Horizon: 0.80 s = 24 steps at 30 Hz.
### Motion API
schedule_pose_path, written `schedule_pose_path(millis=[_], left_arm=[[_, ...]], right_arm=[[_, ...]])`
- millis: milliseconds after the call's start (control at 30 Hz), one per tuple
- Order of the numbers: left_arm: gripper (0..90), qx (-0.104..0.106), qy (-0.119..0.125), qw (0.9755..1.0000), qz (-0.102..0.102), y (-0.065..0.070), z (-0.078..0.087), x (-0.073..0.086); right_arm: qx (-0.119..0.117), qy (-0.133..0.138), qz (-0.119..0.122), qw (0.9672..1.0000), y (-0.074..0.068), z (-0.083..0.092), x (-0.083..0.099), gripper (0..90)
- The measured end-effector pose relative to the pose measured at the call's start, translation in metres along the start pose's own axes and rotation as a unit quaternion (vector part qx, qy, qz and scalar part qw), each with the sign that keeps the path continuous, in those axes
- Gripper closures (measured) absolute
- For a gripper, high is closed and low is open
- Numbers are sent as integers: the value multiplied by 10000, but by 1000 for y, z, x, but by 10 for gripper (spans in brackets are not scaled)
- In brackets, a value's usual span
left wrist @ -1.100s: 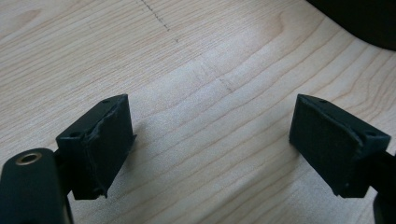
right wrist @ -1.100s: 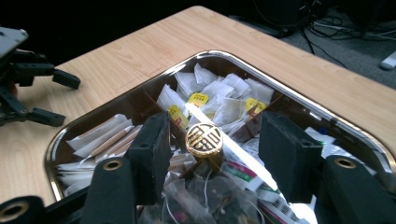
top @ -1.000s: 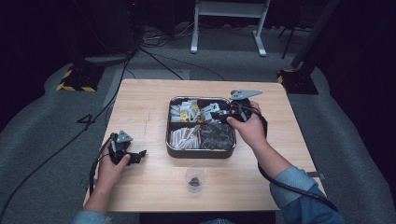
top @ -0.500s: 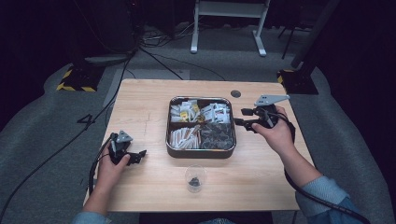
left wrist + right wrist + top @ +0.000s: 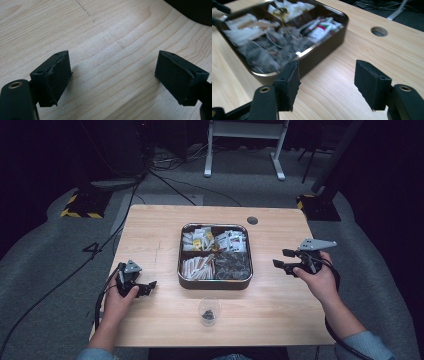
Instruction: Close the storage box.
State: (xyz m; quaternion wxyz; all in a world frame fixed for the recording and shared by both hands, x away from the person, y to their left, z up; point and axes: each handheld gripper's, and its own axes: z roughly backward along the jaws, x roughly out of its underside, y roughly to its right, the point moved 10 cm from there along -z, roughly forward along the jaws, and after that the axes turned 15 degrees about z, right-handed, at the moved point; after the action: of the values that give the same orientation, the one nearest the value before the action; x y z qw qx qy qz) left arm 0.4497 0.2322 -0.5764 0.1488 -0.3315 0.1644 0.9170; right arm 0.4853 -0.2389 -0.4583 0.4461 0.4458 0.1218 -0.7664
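A metal tray [image 5: 215,283] with four compartments of packets and sachets sits mid-table. A small clear cup [image 5: 209,311] with something dark inside stands in front of it. My right gripper [image 5: 281,258] hovers just right of the tray, pointing left at it. Its jaws have just been opening and stand open with nothing between them [image 5: 327,85], the tray's wall [image 5: 319,56] just beyond them. My left gripper [image 5: 149,287] rests low at the table's left, open over bare wood [image 5: 112,75], holding nothing.
A round cable hole [image 5: 252,220] lies in the tabletop behind the tray, to the right, also seen as the hole [image 5: 379,31] past my right jaws. Cables trail from both grippers. Dark floor, cables and a white stand surround the table.
My right hand has moved from over the tray's right side out to the right and slightly down, and its jaws now stand wider apart. The left hand has stayed put.
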Motion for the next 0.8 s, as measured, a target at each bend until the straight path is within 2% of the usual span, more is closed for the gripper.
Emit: schedule_pose_path(millis=[167,367,500,533,733,800], left_arm=[[138,-1,-2,10000,-1,0,0,0],[138,-1,0,10000,0,0,0,0],[138,-1,0,10000,0,0,0,0],[138,-1,0,10000,-1,0,0,0],[137,-1,-1,10000,1,0,0,0],[138,-4,1,10000,2,0,0,0]], right_arm=[[103,-77,-113,9999,5,2,25,360],[267,-340,26,9991,14,4,60,343],[408,-265,-294,9984,20,1,86,344],[463,-322,-356,9978,23,0,94,344],[553,-486,-504,9960,33,-2,117,341],[553,-618,-483,9954,34,-6,128,338]])
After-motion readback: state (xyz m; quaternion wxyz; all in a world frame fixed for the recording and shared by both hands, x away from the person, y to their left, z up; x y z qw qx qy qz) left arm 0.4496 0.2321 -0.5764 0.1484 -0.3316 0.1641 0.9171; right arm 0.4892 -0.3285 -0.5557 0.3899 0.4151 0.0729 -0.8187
